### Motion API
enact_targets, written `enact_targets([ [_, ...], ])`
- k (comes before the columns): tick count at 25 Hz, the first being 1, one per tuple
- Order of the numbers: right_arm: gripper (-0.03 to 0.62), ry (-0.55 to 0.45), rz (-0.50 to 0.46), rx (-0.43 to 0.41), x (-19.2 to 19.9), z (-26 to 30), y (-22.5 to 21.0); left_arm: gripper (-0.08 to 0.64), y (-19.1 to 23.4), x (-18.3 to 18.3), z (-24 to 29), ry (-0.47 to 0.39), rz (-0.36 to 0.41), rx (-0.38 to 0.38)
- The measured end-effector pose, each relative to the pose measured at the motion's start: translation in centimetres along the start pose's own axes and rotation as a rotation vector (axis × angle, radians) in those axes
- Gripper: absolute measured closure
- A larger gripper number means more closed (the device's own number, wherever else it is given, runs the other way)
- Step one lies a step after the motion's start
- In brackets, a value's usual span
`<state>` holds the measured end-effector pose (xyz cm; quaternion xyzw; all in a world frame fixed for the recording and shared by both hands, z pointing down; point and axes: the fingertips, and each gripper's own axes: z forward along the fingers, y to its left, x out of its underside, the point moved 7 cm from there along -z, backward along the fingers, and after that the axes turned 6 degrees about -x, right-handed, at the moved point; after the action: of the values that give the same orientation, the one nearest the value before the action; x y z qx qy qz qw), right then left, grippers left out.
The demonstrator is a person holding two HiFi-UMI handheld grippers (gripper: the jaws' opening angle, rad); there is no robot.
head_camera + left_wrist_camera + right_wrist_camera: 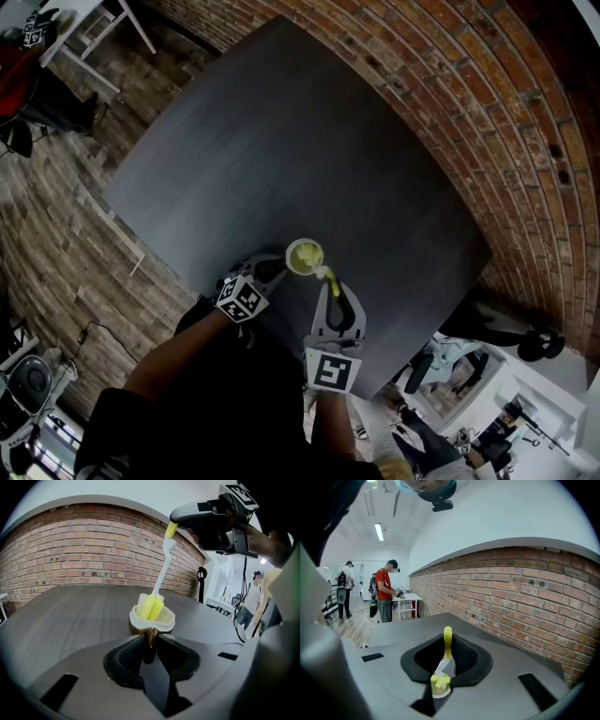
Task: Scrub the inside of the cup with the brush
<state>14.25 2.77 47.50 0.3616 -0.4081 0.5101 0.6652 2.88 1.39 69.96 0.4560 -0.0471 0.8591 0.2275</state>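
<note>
Left tongs (pixel 149 645) clamping cup (pixel 165 619) handle, yellow brush (pixel 151 606) head inside

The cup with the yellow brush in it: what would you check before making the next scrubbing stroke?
1. Cup gripped: ok. The left gripper has its jaws closed on the cup's handle.
2. Brush gripped: ok. The right gripper has its jaws closed on the brush's handle.
3. Brush head inside the cup: ok.
4. Cup upright: ok.
5. Cup resting on the table, not lifted: cannot tell.
6. Brush head reaching the cup's bottom: cannot tell.
</note>
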Motion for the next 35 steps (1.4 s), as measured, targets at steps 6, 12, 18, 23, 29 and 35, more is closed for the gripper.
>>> enact_targets([
  [6, 0.529, 0.039, -0.014, 0.009, 0.1, -0.7, -0.8, 0.459, 0.0, -0.1, 0.0, 0.000, -0.003, -0.002],
  [12, 0.529, 0.046, 0.012, 0.001, 0.9, -1.0, -0.9, 0.460, -0.1, 0.1, 0.0, -0.002, -0.004, -0.004],
  [18, 0.529, 0.030, 0.078, -0.050, 1.2, -0.7, -0.7, 0.460, 0.0, 0.1, 0.0, -0.005, -0.007, -0.008],
  [23, 0.529, 0.006, 0.153, -0.119, 1.3, -0.7, -0.1, 0.460, -0.1, 0.1, 0.0, -0.001, -0.010, -0.005],
  [29, 0.529, 0.022, 0.248, -0.210, 1.3, -0.9, 1.2, 0.463, 0.0, 0.1, -0.1, -0.001, -0.011, -0.002],
  [35, 0.529, 0.083, 0.232, -0.243, 1.5, -1.8, 1.4, 0.466, -0.2, 0.1, 0.1, -0.001, -0.015, -0.001],
])
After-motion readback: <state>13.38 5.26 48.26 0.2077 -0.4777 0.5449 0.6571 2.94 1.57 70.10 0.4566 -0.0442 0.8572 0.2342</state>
